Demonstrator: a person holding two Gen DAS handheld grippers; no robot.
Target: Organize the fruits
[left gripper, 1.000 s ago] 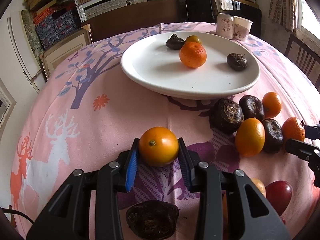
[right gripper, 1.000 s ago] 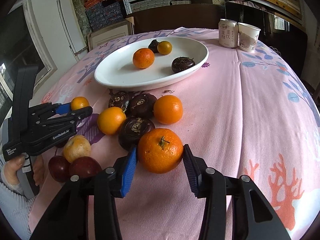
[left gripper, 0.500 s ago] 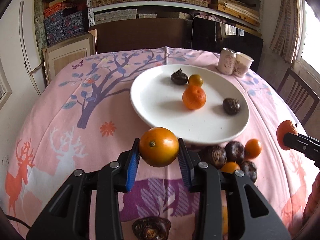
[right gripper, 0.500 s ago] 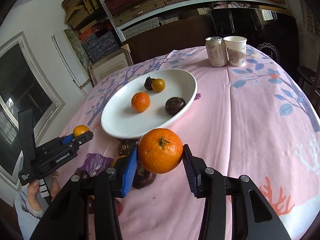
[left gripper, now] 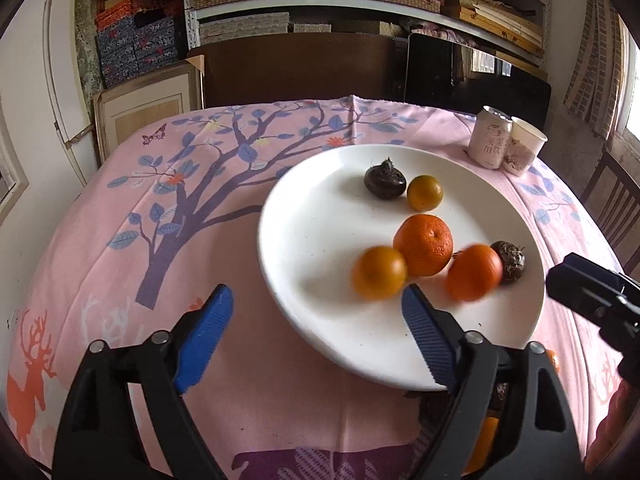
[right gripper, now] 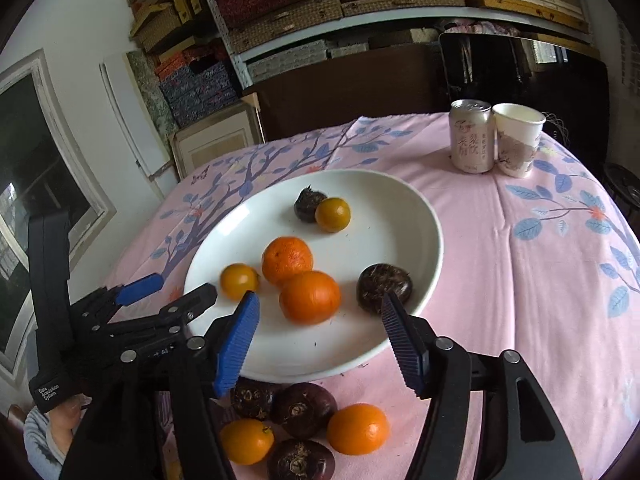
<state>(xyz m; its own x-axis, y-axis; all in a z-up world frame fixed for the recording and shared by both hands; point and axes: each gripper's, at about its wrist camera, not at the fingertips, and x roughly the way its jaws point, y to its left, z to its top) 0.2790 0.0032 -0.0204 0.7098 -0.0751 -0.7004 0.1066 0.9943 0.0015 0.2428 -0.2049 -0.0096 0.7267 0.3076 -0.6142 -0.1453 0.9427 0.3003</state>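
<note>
Both the left tongs point(left gripper: 316, 316) and right tongs point(right gripper: 316, 320) are opening, empty, over a smooth round white plate point(right gripper: 400, 208). On it lie dimpled tangerines point(right gripper: 287, 260) and rough dark water chestnuts point(right gripper: 384, 286); a pink printed cloth point(right gripper: 520, 280) covers the worktop.

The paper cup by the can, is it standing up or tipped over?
Upright: the white paper cup stands mouth-up beside the pink drink can.

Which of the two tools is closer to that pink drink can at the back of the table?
Right. The right tool hangs over the white plate's near rim on the drink can's side; the left tool sits across the plate, farther away.
</note>
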